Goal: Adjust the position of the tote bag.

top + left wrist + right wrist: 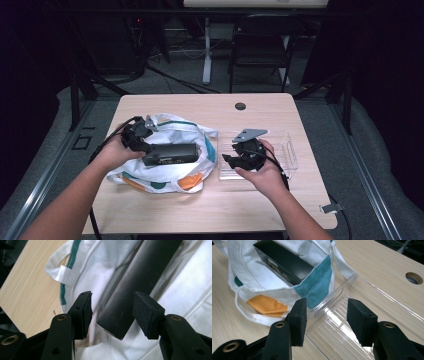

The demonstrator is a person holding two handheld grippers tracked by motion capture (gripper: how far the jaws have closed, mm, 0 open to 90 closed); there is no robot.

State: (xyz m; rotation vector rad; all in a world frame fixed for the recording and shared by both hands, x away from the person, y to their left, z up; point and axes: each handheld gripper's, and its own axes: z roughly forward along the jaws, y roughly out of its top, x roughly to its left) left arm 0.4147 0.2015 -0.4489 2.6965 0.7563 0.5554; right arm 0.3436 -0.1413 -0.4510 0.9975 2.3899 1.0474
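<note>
Box [140, 282], black, rigid and smooth, straddled at its end, ungripped, by open left hand-held gripper [112, 312]; best pinched across long sides; right hand-held gripper [327, 320] open, empty.

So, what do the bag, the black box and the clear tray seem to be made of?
Bag: woven cloth, probably cotton canvas, matte white with teal and orange patches; it creases softly and has stitched seams.
Black box: likely cardboard with a satin black finish, judging by its sharp edges and faint scuffs.
Clear tray: rigid transparent plastic, glossy, with bright reflections and ribbed lines.
</note>
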